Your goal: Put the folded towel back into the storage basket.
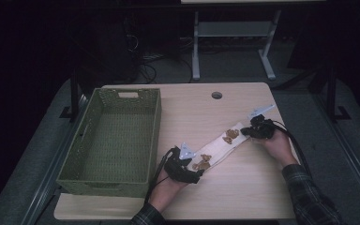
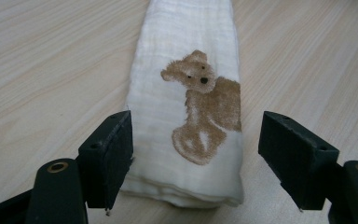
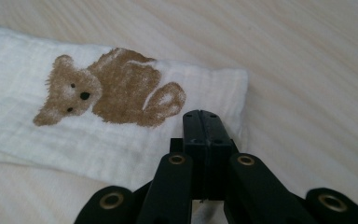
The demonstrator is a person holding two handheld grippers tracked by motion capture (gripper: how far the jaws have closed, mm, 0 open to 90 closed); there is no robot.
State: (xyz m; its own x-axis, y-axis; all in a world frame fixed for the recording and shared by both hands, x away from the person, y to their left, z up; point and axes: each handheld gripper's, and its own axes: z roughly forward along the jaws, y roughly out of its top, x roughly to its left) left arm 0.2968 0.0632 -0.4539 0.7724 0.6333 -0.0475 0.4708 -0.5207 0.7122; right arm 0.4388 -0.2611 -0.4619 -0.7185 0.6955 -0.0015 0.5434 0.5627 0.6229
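Note:
A white cloth (image 1: 218, 147), folded into a long narrow strip with brown teddy bears printed on it, lies slantwise on the wooden table. My left gripper (image 1: 198, 174) is at its near end. In the left gripper view the open gripper (image 2: 196, 154) straddles that end of the cloth (image 2: 186, 93), and the right-hand pad stands clear of it. My right gripper (image 1: 246, 131) is at the far end. In the right gripper view its jaws (image 3: 204, 119) are shut together above the flat cloth (image 3: 74, 135), beside a bear print, with nothing seen between them.
A large green woven basket (image 1: 154, 136) stands empty on the left part of the table (image 1: 253, 197), close to my left hand. A round cable hole (image 1: 217, 95) sits near the table's far edge. Beyond the table are desk legs and cables on the floor.

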